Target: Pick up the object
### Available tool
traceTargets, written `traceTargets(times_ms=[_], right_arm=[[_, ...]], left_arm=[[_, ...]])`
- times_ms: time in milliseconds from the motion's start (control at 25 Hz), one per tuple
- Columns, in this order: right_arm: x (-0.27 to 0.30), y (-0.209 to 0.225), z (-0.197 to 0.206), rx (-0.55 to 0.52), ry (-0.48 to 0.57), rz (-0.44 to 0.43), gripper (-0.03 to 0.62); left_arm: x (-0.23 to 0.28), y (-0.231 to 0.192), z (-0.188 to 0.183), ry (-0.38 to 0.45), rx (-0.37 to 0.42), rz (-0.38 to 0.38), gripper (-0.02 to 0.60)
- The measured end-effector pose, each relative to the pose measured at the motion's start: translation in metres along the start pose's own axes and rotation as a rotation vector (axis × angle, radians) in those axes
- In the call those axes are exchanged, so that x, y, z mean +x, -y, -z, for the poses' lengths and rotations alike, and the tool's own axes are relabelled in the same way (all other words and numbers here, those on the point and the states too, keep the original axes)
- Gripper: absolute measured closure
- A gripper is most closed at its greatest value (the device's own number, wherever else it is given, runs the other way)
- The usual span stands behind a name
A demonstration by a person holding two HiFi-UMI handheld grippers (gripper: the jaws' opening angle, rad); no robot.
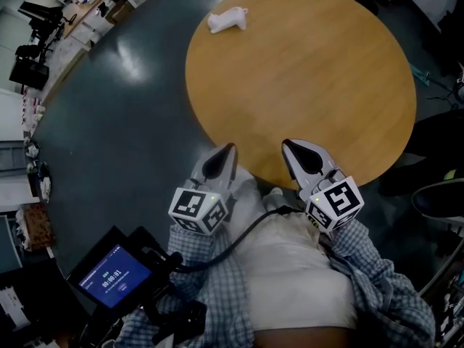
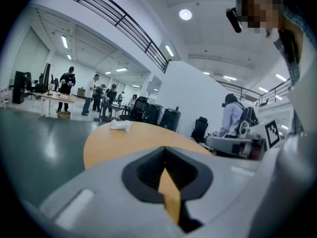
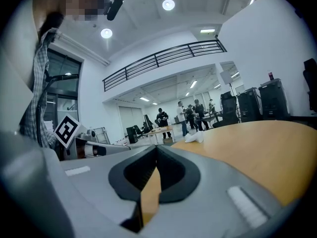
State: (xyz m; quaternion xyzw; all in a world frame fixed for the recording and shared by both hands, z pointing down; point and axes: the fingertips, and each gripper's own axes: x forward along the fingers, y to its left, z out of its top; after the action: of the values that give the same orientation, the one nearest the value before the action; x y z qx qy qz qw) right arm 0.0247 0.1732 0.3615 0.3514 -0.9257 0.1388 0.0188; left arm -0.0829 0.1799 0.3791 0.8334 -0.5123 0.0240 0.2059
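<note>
Here, left tool (image 1: 229, 151) and right tool (image 1: 290, 148) — both clenched, empty — sit well apart from the white object (image 1: 228, 19).

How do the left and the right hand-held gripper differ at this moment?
The left hand-held gripper leans rightward, tip at the table rim; the right hand-held gripper leans leftward, tip over the wood. The left marker cube and right marker cube bear different patterns. Both are shut, empty and far from the white object.

Head overhead; gripper views low, sharing table (image 1: 304, 71).
</note>
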Motion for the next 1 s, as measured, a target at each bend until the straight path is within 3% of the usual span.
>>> traceTargets(times_ms=[600,1000], right_arm=[[0.068,0.027,-0.028,-0.017,-0.024,0.078,0.588],[0.134,0.045,-0.059,-0.012,-0.061,0.152,0.588]], left_arm=[[0.051,-0.057,-0.044,-0.027,0.053,0.084,0.58],[0.104,-0.133,-0.087,-0.103,0.156,0.124,0.579]])
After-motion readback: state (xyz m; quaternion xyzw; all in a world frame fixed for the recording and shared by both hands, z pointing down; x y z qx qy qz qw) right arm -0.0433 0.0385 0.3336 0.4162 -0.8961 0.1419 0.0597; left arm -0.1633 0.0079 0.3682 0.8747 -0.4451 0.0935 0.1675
